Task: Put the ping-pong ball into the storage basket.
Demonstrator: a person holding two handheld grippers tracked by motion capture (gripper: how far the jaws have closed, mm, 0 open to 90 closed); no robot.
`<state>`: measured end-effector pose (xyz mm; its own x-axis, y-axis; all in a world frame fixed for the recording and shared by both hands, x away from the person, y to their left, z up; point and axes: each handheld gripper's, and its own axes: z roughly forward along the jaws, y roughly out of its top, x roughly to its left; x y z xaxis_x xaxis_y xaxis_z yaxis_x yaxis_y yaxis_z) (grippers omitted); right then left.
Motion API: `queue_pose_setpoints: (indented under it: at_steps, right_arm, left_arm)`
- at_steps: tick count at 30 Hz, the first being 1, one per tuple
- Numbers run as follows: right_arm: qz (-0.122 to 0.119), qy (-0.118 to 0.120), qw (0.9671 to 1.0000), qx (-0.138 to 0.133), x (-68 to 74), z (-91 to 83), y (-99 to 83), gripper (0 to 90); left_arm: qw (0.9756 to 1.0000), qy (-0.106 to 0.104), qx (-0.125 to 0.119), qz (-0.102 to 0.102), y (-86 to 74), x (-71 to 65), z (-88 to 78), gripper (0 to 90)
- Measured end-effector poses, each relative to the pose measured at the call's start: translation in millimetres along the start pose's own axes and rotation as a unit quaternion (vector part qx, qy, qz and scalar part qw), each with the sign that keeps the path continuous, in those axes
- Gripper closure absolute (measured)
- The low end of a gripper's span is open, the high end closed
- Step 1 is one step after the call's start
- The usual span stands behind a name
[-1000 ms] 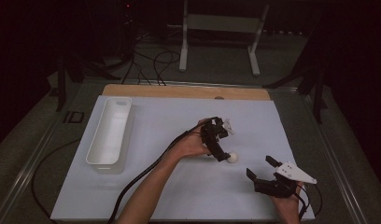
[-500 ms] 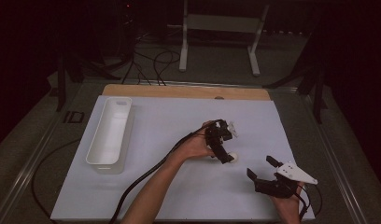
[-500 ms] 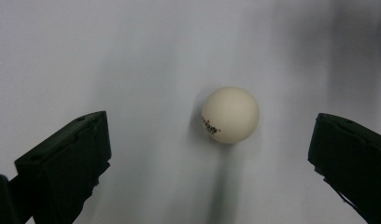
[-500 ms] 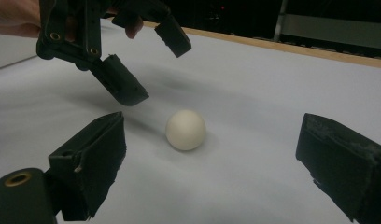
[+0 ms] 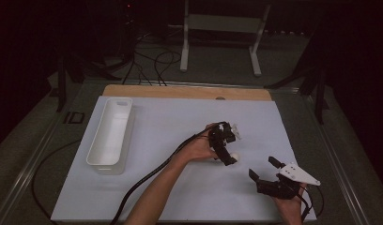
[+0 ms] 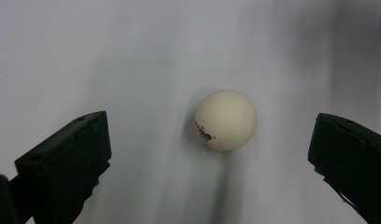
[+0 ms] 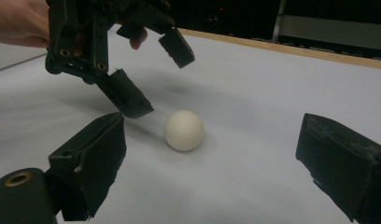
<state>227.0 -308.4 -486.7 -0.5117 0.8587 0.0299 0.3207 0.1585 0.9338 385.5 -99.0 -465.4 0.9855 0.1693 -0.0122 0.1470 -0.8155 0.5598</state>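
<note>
Plainly a cream-white ball (image 6: pixel 226 119), small red-and-dark print on its side

The left claw (image 5: pixel 225 149) now sits lower and nearer the person than a second ago, tipped down over the white ball (image 5: pixel 234 157), its jaws spread on either side and touching nothing. The ball rests a little nearer the right claw (image 5: pixel 264 169).

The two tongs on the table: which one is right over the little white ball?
The left tongs, held mid-table, hover open over the ball, which sits between their jaws untouched. The right tongs, also open, wait apart near the table's front edge.
</note>
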Motion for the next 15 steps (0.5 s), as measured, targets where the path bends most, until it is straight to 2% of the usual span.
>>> queue_pose_setpoints:
  at_steps: [15]
  right_arm:
    - [0.001, -0.001, 1.0, -0.001, -0.5, -0.6, 0.1, 8.0]
  left_arm:
    - [0.9999, -0.008, 0.013, 0.004, 6.4, -3.4, 11.1, 0.1]
